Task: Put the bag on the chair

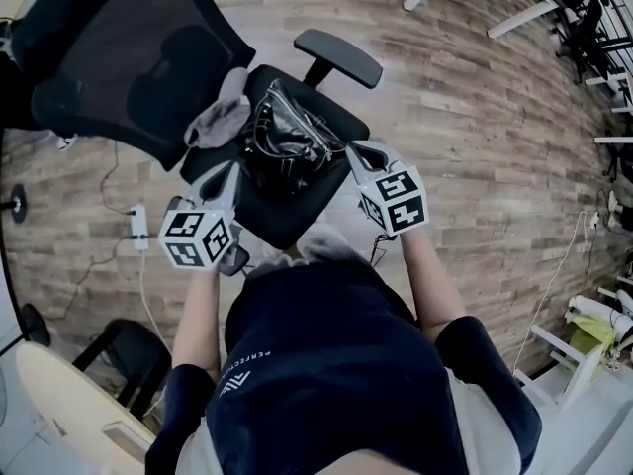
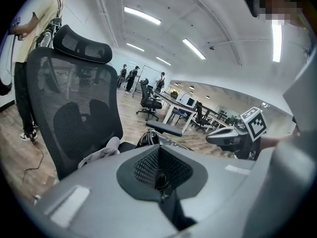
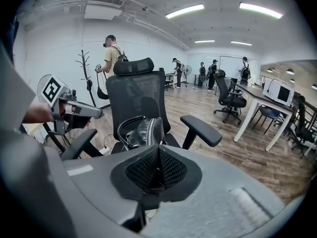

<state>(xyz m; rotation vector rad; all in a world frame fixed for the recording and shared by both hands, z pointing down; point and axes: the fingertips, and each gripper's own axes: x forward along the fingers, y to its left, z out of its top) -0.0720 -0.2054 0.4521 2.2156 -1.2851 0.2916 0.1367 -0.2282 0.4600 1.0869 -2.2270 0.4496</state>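
The left hand-held gripper (image 1: 224, 178) and right hand-held gripper (image 1: 362, 156) are closed, seemingly empty, flanking the bag (image 1: 287, 137) on the chair (image 1: 293, 218) ahead.

Long ceiling light strips (image 2: 142, 15) light the room from above. In both gripper views they burn out to plain white, and the pale walls and ceiling read bright and even. The head view is dimmer and cooler in tone. Its wooden floor (image 1: 475, 117) is softly lit, with faint, diffuse shadows. The black bag (image 1: 287, 137) carries small glossy highlights. All three pictures bow strongly toward the edges, bending straight lines, and the gripper views sit inside a dark round border. There the left claw (image 2: 159, 170) and right claw (image 3: 157, 170) lie close to the lens and look soft, while the room behind is sharper.
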